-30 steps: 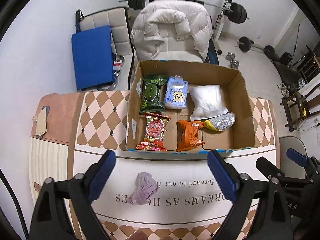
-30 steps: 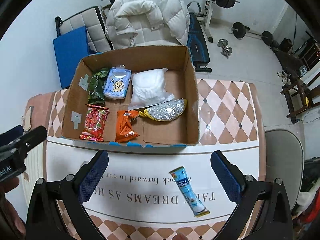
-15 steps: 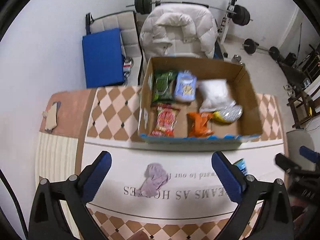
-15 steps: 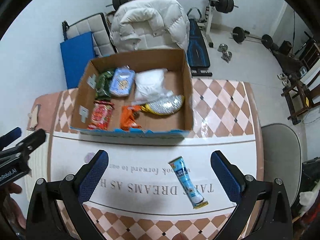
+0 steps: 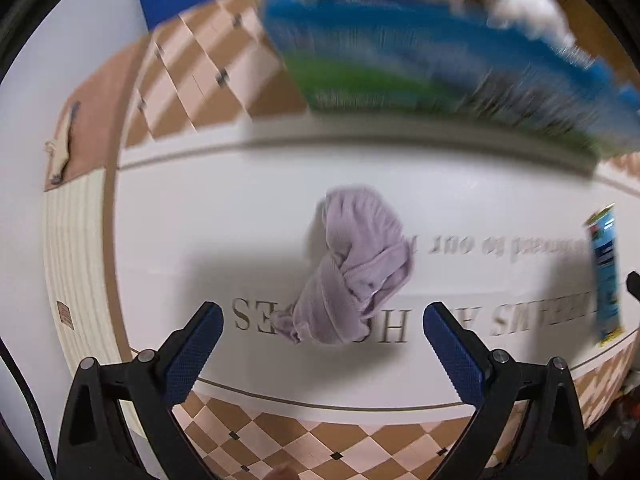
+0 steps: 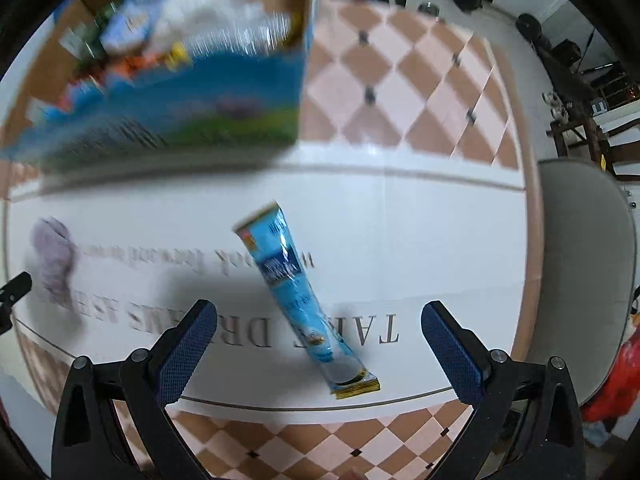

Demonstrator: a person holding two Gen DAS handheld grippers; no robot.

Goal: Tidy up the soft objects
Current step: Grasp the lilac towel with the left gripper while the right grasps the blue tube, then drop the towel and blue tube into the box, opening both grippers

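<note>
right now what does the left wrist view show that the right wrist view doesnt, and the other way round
Only the left wrist view shows the left gripper open around the near end of the knotted purple cloth, plus a small pale scrap on the table's far left edge.

Only the right wrist view shows the right gripper open astride the blue tube, a grey chair beside the table, and gym weights on the floor.

Both show the cloth, the tube, the blurred cardboard box and the lettered white table.

The tabletop [image 6: 400,240] reads, upside down, seemingly "TAKE DREAMS AS HORSES".
</note>
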